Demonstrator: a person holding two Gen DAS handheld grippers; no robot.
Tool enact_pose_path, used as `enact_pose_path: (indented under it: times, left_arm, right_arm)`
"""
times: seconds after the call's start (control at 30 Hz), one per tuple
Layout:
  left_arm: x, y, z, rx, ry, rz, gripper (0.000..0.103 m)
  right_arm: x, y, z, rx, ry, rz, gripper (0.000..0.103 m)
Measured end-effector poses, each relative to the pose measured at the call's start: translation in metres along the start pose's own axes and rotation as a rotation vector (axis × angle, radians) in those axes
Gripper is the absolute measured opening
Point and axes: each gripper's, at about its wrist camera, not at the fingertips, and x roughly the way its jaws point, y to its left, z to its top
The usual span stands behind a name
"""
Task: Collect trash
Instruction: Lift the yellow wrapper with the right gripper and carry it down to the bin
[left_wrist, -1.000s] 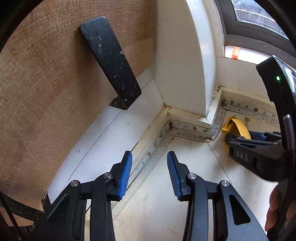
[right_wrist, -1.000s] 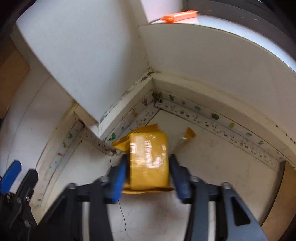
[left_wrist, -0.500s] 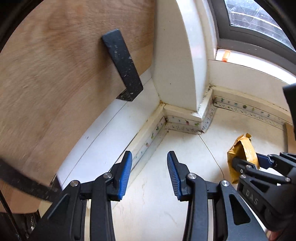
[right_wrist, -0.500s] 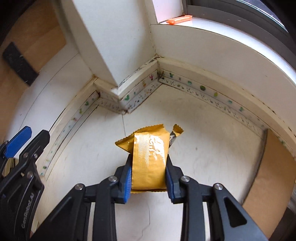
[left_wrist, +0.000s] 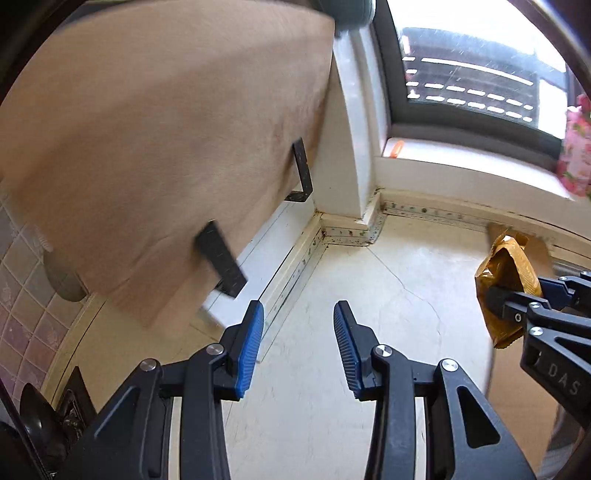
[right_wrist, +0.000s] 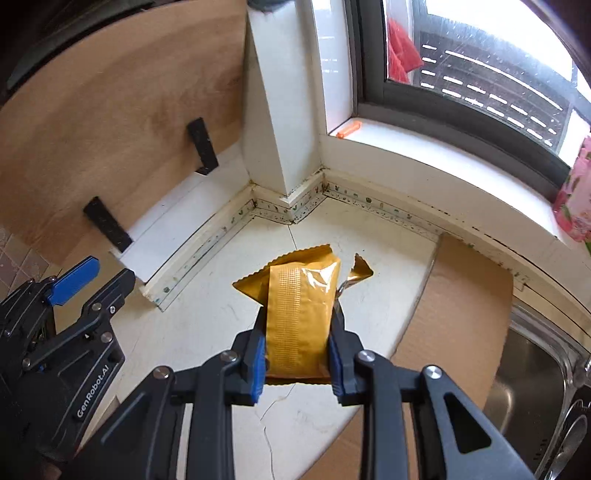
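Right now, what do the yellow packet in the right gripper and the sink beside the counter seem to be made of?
Yellow packet: probably thin plastic or foil film, glossy; it creases, glints, and has a serrated sealed edge. Right gripper pinches it. Sink: apparently stainless steel, brushed grey with soft reflections.

Daylight floods in from the window (right_wrist: 480, 74) at one o'clock, and its panes are blown out to white. The countertop (right_wrist: 207, 325) under me is evenly bright, with only soft shadows. The gold wrapper (right_wrist: 299, 306) pinched in my right gripper (right_wrist: 297, 363) throws small glints. Through my left camera the wooden board (left_wrist: 166, 129) at ten o'clock is smeared with motion blur. Straight lines bow toward the rims, and black vignette fills the corners of both views.
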Motion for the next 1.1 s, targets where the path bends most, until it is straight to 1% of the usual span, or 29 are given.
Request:
enact_pose_path:
  times: [0.17,0.3,0.43,0.47,0.57,0.73,0.83,0.9,0.97,1.1]
  left_arm:
    - [-0.068,0.03,-0.034,0.038,-0.061,-0.108,0.039]
    - [-0.115,0.054,-0.068,0.08,-0.098,-0.173,0.039]
    - [-0.156,0.077,-0.11,0.106,-0.095,-0.215,0.039]
    - [-0.166,0.083,-0.123,0.109,-0.087,-0.222,0.039]
    - [-0.178,0.094,-0.158,0.119,-0.038,-0.249,0.039]
    - [-0.175,0.109,-0.22,0.129,0.062,-0.275,0.039]
    - [-0.16,0.113,-0.254,0.124,0.134,-0.269,0.039]
    - [-0.143,0.116,-0.278,0.11,0.179,-0.256,0.039]
    - [-0.122,0.116,-0.299,0.104,0.224,-0.225,0.039]
    - [-0.068,0.114,-0.35,0.062,0.311,-0.185,0.039]
  right_arm:
    - [-0.086,0.036,-0.052,0.067,-0.07,-0.041,0.028]
    - [-0.136,0.065,-0.097,0.121,-0.102,-0.077,0.028]
    - [-0.164,0.095,-0.145,0.159,-0.092,-0.086,0.028]
    - [-0.168,0.101,-0.156,0.164,-0.082,-0.082,0.028]
    - [-0.174,0.12,-0.189,0.164,-0.04,-0.073,0.028]
    - [-0.177,0.145,-0.241,0.153,0.031,-0.045,0.028]
    - [-0.161,0.155,-0.268,0.153,0.092,-0.02,0.028]
    - [-0.142,0.158,-0.286,0.163,0.142,0.017,0.028]
    - [-0.116,0.16,-0.304,0.17,0.191,0.05,0.028]
    - [-0.061,0.165,-0.339,0.159,0.236,0.08,0.028]
